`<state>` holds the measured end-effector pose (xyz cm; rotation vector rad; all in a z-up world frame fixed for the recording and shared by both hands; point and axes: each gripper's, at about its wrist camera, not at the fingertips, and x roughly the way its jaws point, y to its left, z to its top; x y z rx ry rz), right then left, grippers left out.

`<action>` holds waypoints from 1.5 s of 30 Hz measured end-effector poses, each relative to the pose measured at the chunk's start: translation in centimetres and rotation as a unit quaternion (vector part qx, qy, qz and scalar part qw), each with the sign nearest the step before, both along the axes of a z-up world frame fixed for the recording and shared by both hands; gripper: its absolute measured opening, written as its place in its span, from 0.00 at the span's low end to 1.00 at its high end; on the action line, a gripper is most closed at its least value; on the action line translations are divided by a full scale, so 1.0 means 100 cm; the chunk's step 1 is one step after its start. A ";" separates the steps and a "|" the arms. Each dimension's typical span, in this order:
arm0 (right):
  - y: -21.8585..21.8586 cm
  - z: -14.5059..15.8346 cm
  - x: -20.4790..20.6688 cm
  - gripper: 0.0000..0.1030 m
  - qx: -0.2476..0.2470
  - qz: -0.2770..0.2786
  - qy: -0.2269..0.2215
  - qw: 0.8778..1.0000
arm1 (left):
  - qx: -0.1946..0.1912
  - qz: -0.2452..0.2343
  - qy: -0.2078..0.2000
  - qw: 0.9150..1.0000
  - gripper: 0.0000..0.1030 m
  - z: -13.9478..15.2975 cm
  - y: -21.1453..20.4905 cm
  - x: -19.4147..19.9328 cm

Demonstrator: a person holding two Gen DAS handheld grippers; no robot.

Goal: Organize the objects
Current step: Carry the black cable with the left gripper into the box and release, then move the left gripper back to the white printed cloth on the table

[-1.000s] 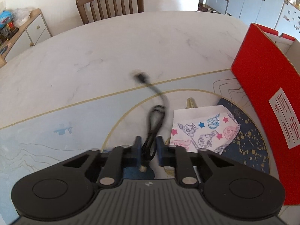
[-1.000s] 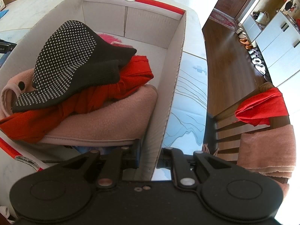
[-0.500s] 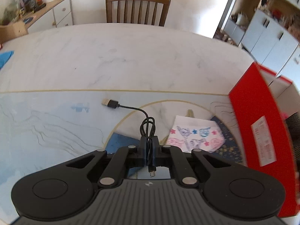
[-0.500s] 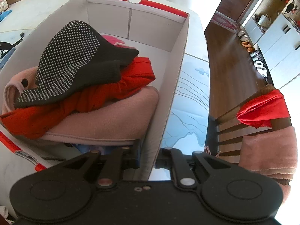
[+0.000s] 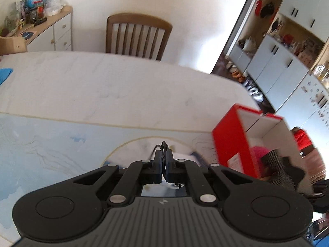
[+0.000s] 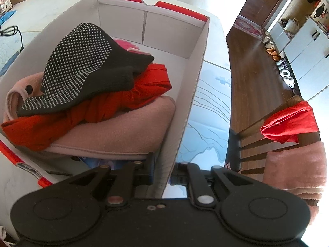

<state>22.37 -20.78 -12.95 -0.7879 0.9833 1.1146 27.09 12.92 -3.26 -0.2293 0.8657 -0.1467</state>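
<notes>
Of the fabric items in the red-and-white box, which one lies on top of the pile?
The black studded hat. It rests on the red cloth, which lies on the pink fleece inside the box.

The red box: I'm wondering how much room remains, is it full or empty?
Partly full. The red box holds a studded black hat piled on red cloth and a pink blanket; its far end shows bare floor.

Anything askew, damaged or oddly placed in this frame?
Nothing looks damaged. The clothes in the red box sit in a loose heap, the studded black piece on top. The right gripper clamps the box wall; the left gripper holds a black cable.
</notes>
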 end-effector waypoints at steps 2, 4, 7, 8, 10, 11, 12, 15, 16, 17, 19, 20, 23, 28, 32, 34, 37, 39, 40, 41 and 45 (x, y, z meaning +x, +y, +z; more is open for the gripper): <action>0.000 0.000 0.000 0.10 0.001 0.001 0.000 1.000 | -0.006 -0.010 -0.011 1.000 0.02 0.012 -0.007 -0.001; 0.000 0.000 0.000 0.10 0.002 0.002 0.001 1.000 | -0.016 -0.025 -0.023 0.999 0.02 0.024 -0.018 -0.002; -0.001 0.000 0.000 0.10 0.003 0.004 0.002 1.000 | -0.027 -0.049 -0.043 0.997 0.02 0.041 -0.038 -0.001; -0.001 0.000 0.001 0.10 0.004 0.004 0.003 1.000 | -0.032 -0.061 -0.050 0.996 0.02 0.047 -0.046 0.000; -0.001 0.000 0.001 0.10 0.005 0.005 0.004 1.000 | -0.036 -0.083 -0.063 0.994 0.02 0.058 -0.064 0.001; -0.001 0.001 0.001 0.10 0.005 0.005 0.004 1.000 | -0.036 -0.095 -0.069 0.992 0.02 0.062 -0.073 0.002; -0.001 0.001 0.001 0.10 0.005 0.005 0.004 1.000 | -0.038 -0.108 -0.073 0.991 0.02 0.066 -0.083 0.004; -0.001 0.001 0.001 0.10 0.005 0.006 0.004 1.000 | -0.036 -0.143 -0.083 0.986 0.02 0.072 -0.116 0.011; -0.001 0.001 0.001 0.10 0.005 0.006 0.004 1.000 | -0.037 -0.152 -0.084 0.984 0.02 0.072 -0.126 0.014; -0.001 0.001 0.001 0.10 0.005 0.006 0.004 1.000 | -0.037 -0.164 -0.086 0.982 0.02 0.072 -0.138 0.016; -0.001 0.001 0.001 0.10 0.006 0.007 0.004 1.000 | -0.032 -0.186 -0.090 0.978 0.02 0.070 -0.158 0.018; -0.001 0.001 0.001 0.10 0.006 0.007 0.004 1.000 | -0.027 -0.193 -0.090 0.977 0.02 0.066 -0.167 0.018; -0.001 0.001 0.000 0.10 0.006 0.008 0.004 1.000 | -0.017 -0.212 -0.065 0.975 0.02 0.048 -0.191 0.021; -0.001 0.001 0.001 0.09 0.007 0.007 0.006 1.000 | -0.004 -0.219 -0.023 0.975 0.02 0.015 -0.201 0.022; 0.000 0.001 0.001 0.09 0.006 0.009 0.005 1.000 | 0.010 -0.224 -0.005 0.975 0.02 -0.001 -0.194 0.013; 0.000 0.001 0.001 0.09 0.005 0.010 0.005 1.000 | 0.016 -0.227 0.000 0.974 0.02 -0.003 -0.192 0.010; 0.000 0.001 0.001 0.10 0.003 0.011 0.004 1.000 | 0.022 -0.235 0.007 0.972 0.02 -0.003 -0.191 0.007; 0.000 0.001 0.001 0.10 0.003 0.013 0.003 1.000 | 0.030 -0.239 0.005 0.970 0.02 -0.001 -0.190 0.005; 0.000 0.001 0.001 0.10 0.002 0.013 0.003 1.000 | 0.029 -0.242 0.006 0.970 0.02 0.000 -0.189 0.004; 0.001 0.001 0.000 0.10 0.001 0.013 0.002 1.000 | 0.024 -0.244 0.008 0.969 0.02 0.001 -0.187 0.003; 0.000 0.001 0.001 0.11 0.000 0.015 0.002 1.000 | 0.027 -0.243 0.006 0.970 0.04 0.006 -0.178 -0.005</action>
